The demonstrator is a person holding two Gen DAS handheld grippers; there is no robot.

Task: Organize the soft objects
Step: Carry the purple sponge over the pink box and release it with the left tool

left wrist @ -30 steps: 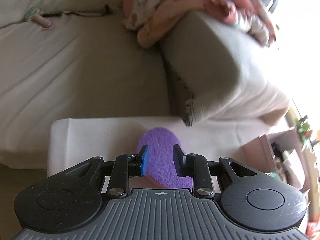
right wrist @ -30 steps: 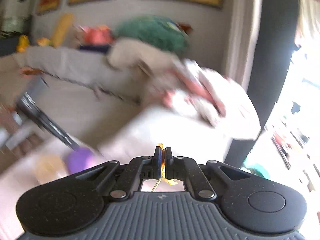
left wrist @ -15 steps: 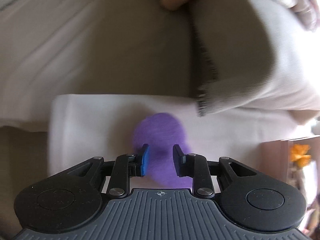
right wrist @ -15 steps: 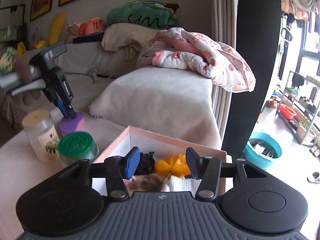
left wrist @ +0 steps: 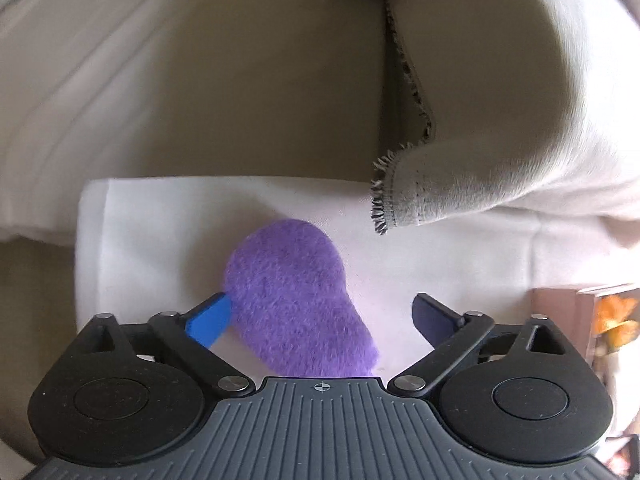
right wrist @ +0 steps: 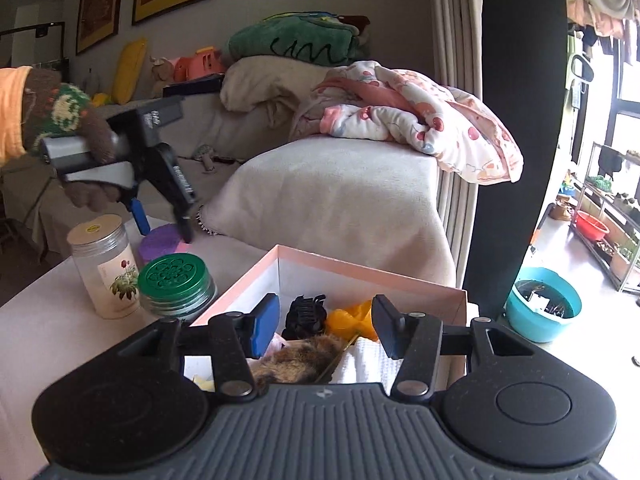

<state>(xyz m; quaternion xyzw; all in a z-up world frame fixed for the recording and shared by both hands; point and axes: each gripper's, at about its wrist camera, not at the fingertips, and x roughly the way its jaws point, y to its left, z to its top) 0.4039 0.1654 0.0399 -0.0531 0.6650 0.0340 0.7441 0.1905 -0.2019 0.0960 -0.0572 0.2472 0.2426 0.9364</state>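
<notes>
The left gripper [left wrist: 322, 316] points down, fingers [left wrist: 210, 318] opening around the purple pad [left wrist: 296, 300] on the worktop [left wrist: 160, 240], untouched. Two jars [right wrist: 172, 280] stand nearby. The right gripper [right wrist: 326, 326], fingers half spread, hangs over the pink box [right wrist: 360, 272] holding a black clip [right wrist: 306, 312] and orange cloth [right wrist: 352, 316].

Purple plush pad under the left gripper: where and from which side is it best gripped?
Probably across the narrower middle of the purple plush pad, coming straight down from above. It lies flat on the white table, and the left gripper, jaws opening, already straddles it without pressing.
</notes>
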